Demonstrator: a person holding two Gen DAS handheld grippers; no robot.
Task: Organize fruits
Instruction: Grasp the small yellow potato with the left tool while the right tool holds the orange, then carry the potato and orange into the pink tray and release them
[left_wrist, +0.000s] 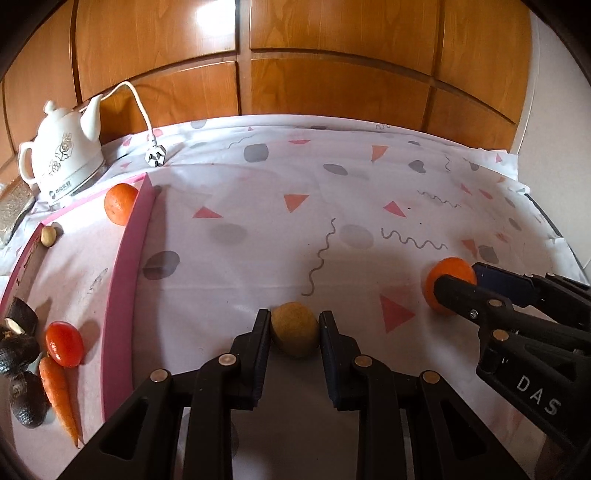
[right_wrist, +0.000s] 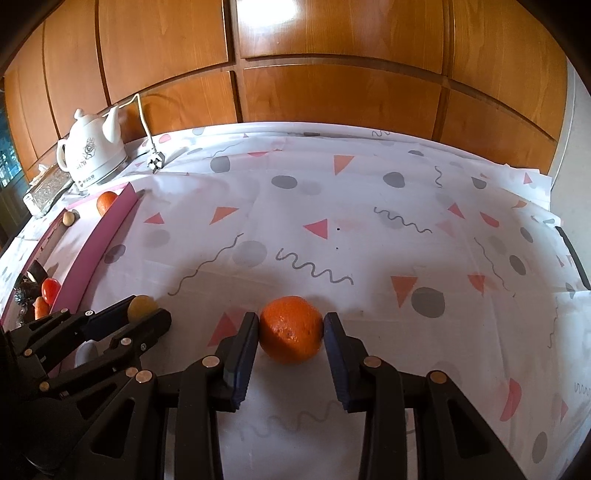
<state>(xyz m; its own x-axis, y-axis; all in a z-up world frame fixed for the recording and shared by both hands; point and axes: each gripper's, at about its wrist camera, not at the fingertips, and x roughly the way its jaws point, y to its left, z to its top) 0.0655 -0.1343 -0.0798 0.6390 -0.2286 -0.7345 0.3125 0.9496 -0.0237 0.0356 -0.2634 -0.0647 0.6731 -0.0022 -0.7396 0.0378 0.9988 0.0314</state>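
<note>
White raised letters "DAS" stand on the black body of the right gripper (left_wrist: 460, 286), seen at the lower right edge of the left wrist view. The white kettle (left_wrist: 62, 158) bears a small dark blue logo with a line of print near its base, too small and blurred to read. No other text shows.

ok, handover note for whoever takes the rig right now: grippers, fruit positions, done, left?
Left gripper: shut on the yellow-brown fruit.
Right gripper: shut on the orange.
Both are over the patterned cloth, right of the pink tray.
In the tray: second orange, tomato, carrot, avocados, small pale item.
Left: get both held fruits into the tray. No other loose fruit visible.
</note>
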